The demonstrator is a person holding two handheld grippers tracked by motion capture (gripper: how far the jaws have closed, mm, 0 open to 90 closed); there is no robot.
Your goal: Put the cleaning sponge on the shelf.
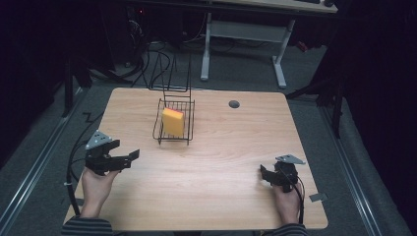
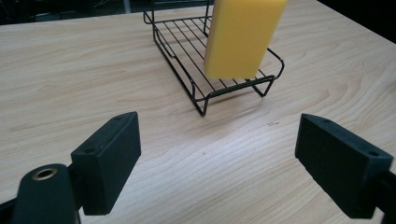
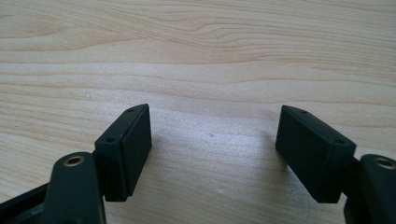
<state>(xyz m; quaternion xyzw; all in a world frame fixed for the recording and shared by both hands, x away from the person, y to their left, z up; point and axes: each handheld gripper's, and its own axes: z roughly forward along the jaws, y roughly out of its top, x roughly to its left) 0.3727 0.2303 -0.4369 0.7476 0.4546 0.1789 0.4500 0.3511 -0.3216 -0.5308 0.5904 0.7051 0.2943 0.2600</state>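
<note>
From the high view I have a wooden table [image 1: 206,162] in front of me, with a black wire rack [image 1: 173,122] sitting toward its far middle and a yellow sponge [image 1: 173,121] standing on edge inside it, leaning a little. My left gripper [image 1: 129,158] is near the table's left edge, well apart from the rack, held in my left hand [image 1: 97,184]; its jaws stand wide apart with nothing between them. In the left gripper view I look along those jaws at the rack [image 2: 210,70] ahead, the sponge [image 2: 243,35] upright on the wire floor toward the rack's right end, and bare wood [image 2: 70,79] between the jaws and the rack. My right gripper [image 1: 265,175] is near the right front of the table, held in my right hand [image 1: 286,199], close to the tabletop. In the right gripper view its jaws are also spread wide, empty, with plain wood grain [image 3: 210,60] beneath and ahead of them. A small dark round hole [image 1: 234,104] shows in the tabletop to the right of the rack.
</note>
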